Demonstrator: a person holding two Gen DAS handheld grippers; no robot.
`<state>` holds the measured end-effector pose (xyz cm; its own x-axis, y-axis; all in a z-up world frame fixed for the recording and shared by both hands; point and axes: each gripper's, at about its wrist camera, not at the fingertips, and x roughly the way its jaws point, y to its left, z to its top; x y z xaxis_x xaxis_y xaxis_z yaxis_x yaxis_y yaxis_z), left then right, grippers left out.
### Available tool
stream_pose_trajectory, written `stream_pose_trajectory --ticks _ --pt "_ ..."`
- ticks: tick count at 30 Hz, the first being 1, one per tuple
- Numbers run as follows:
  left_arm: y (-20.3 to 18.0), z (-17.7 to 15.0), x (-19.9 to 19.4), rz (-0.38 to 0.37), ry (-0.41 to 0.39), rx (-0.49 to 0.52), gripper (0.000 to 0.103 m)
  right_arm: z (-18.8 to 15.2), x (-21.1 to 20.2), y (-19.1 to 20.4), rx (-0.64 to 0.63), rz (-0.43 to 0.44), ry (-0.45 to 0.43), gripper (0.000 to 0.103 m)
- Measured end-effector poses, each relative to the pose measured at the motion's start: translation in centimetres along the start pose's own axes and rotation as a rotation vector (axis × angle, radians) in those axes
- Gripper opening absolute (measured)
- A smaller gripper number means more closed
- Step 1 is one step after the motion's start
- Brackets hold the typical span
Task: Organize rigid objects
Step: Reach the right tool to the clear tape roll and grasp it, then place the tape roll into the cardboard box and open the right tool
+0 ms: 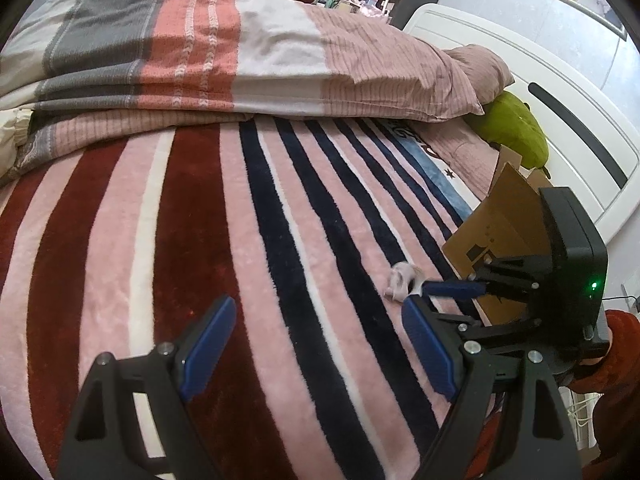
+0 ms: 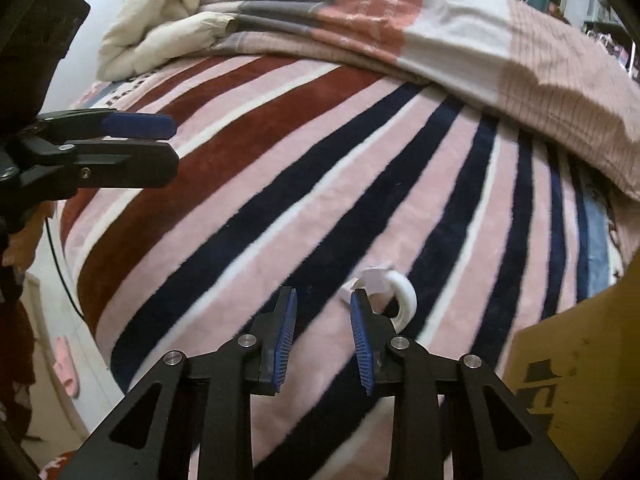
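A small white ring-shaped object (image 2: 402, 294) with pale pink crumpled material on it lies on the striped blanket (image 2: 280, 200). It also shows in the left wrist view (image 1: 402, 280). My right gripper (image 2: 323, 300) is open and empty; its right finger sits just left of the ring, close to it. In the left wrist view the right gripper's (image 1: 420, 292) blue pads reach to the object's near side. My left gripper (image 1: 316, 320) is open wide and empty above the blanket, left of the object. It shows at the left in the right wrist view (image 2: 172, 140).
A brown cardboard box (image 1: 500, 232) stands on the bed at the right, also seen in the right wrist view (image 2: 568, 368). Folded quilts (image 1: 240, 48) and a pillow lie behind. A green plush (image 1: 512, 124) lies by the white headboard (image 1: 560, 112). A cable hangs at the bed's left edge.
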<state>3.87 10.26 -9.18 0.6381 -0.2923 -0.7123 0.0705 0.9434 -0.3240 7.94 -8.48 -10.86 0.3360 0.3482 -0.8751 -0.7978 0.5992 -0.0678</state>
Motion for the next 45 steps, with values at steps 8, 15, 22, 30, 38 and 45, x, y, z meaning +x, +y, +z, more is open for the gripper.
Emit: stream_pose_trajectory --ticks 8,15,22,30,38,45 --pt "-0.2 0.0 0.1 0.005 0.008 0.005 0.083 0.3 3.6 -3.0 0.094 -0.09 0.047 0.055" --pt "0.1 0.1 -0.1 0.002 0.008 -0.006 0.083 -0.1 3.8 -3.5 0.113 -0.071 0.025 0.037" --pt "-3.0 1.6 -1.3 -0.097 0.006 0.026 0.083 1.4 -2.7 0.2 0.02 0.055 -0.099 0.037" --pt "-10.0 3.9 -2.8 -0.244 0.009 0.068 0.053 1.2 -11.0 1.2 -0.045 0.102 -0.267 0.037" --pt "-18.7 6.9 -0.8 -0.253 0.031 0.171 0.029 -2.1 -15.9 -4.6 0.032 0.038 -0.339 0.037" --pt "-25.9 9.4 3.2 -0.276 0.066 0.259 0.029 -5.1 -18.2 -11.2 0.117 -0.037 -0.335 0.037"
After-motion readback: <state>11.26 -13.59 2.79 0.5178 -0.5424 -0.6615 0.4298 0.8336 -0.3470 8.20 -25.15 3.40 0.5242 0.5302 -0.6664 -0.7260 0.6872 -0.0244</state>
